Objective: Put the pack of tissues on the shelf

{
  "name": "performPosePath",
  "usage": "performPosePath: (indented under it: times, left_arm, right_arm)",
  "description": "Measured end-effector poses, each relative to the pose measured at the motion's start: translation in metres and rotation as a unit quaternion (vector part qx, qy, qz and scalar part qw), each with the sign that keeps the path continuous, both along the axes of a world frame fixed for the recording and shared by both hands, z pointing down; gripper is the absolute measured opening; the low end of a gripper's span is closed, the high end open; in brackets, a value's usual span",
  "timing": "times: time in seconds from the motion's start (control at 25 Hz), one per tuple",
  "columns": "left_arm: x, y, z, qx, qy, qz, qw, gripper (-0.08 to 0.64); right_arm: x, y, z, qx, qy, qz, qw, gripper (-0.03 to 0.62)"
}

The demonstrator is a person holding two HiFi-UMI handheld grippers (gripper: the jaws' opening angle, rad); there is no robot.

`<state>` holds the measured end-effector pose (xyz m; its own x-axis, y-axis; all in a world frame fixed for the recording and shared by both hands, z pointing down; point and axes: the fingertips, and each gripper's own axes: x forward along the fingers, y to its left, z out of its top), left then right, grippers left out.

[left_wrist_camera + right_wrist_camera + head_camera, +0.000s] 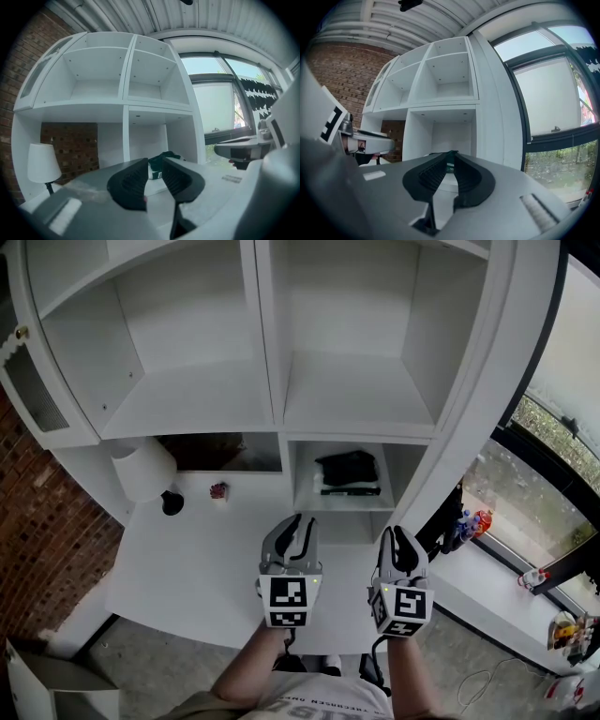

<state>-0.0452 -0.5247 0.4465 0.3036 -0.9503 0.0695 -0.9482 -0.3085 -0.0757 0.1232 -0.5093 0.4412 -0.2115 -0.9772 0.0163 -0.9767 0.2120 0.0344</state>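
The pack of tissues (pixel 349 471), dark green and black, lies in the low right cubby of the white shelf unit (pixel 267 343). Both grippers hover over the white desk (pixel 187 563), well short of that cubby. My left gripper (pixel 302 524) has its jaws apart by a narrow gap with nothing between them; in the left gripper view (pixel 154 163) the pack (pixel 162 159) shows far off through the gap. My right gripper (pixel 401 538) stands beside it, jaws almost together and empty (pixel 451 157); a sliver of the pack (pixel 450 165) shows beyond its tips.
A white lamp (pixel 142 468) on a black base (pixel 172 503) stands at the desk's back left, with a small red thing (pixel 218 490) next to it. The upper shelf compartments (pixel 356 395) hold nothing. A window sill (pixel 487 568) with small items runs along the right.
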Motion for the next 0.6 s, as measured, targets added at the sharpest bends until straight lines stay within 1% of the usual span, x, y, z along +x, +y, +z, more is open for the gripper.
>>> performPosePath:
  times: [0.16, 0.4, 0.6]
  left_arm:
    - [0.0002, 0.0002, 0.001, -0.004, 0.001, 0.0, 1.0, 0.077]
    - [-0.0001, -0.0011, 0.0005, 0.0, -0.003, -0.002, 1.0, 0.048]
    - [-0.0006, -0.0023, 0.0002, 0.003, -0.006, -0.008, 0.9999, 0.008]
  right_arm:
    - [0.0011, 0.0008, -0.0004, 0.0, 0.003, 0.002, 1.0, 0.031]
    - [0.0011, 0.0004, 0.0009, 0.0, 0.004, 0.003, 1.0, 0.024]
    - [0.0016, -0.0014, 0.001, 0.001, 0.005, 0.001, 1.0, 0.006]
